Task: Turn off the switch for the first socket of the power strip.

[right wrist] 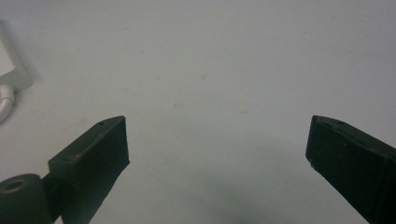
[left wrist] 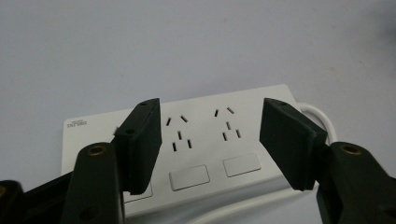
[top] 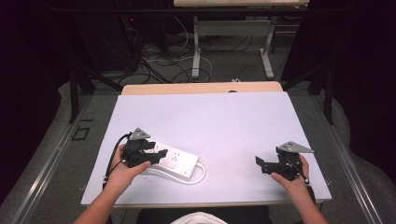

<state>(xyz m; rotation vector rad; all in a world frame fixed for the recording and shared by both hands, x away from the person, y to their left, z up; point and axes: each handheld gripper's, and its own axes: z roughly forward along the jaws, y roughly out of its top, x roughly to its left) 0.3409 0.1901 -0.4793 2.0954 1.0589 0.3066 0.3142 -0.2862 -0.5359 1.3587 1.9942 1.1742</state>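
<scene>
A white power strip (top: pixel 176 160) lies flat on the white mat (top: pixel 210 116) at the front left, with its white cable (top: pixel 200 175) looping round its right end. My left gripper (top: pixel 155 153) is open over the strip's left end. In the left gripper view my left gripper (left wrist: pixel 215 135) has its jaws set wide above the power strip (left wrist: pixel 243 100), over its sockets and switches. My right gripper (top: pixel 260 165) is open above bare mat at the front right. In the right gripper view my right gripper (right wrist: pixel 217 144) holds nothing, and a corner of the power strip (right wrist: pixel 9 60) sits at the far left.
The mat covers a wooden table (top: pixel 201 87) whose far edge shows behind it. Beyond it are loose floor cables (top: pixel 159 65) and the metal legs of another table (top: pixel 196 51). Dark frame posts (top: pixel 74 93) stand at both sides.
</scene>
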